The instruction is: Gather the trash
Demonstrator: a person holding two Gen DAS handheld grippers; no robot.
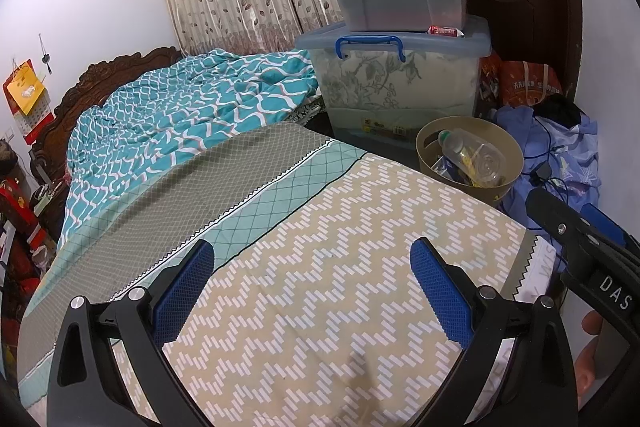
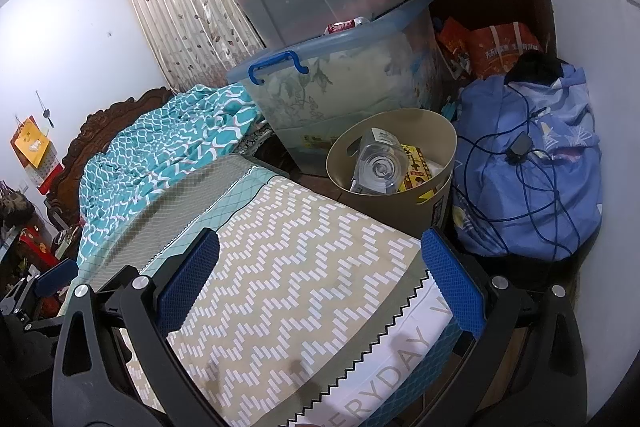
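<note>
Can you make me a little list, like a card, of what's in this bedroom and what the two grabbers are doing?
place: bedroom, by the corner of a bed with a zigzag-pattern sheet
left gripper: open, empty, above the sheet
right gripper: open, empty, above the bed corner
trash bin: tan, round, on the floor beside the bed
in the bin: clear plastic bottle, yellow packaging
behind the bin: two stacked storage boxes
right of the bin: blue cloth bundle with cables on top
loose trash on the bed: none visible
</note>
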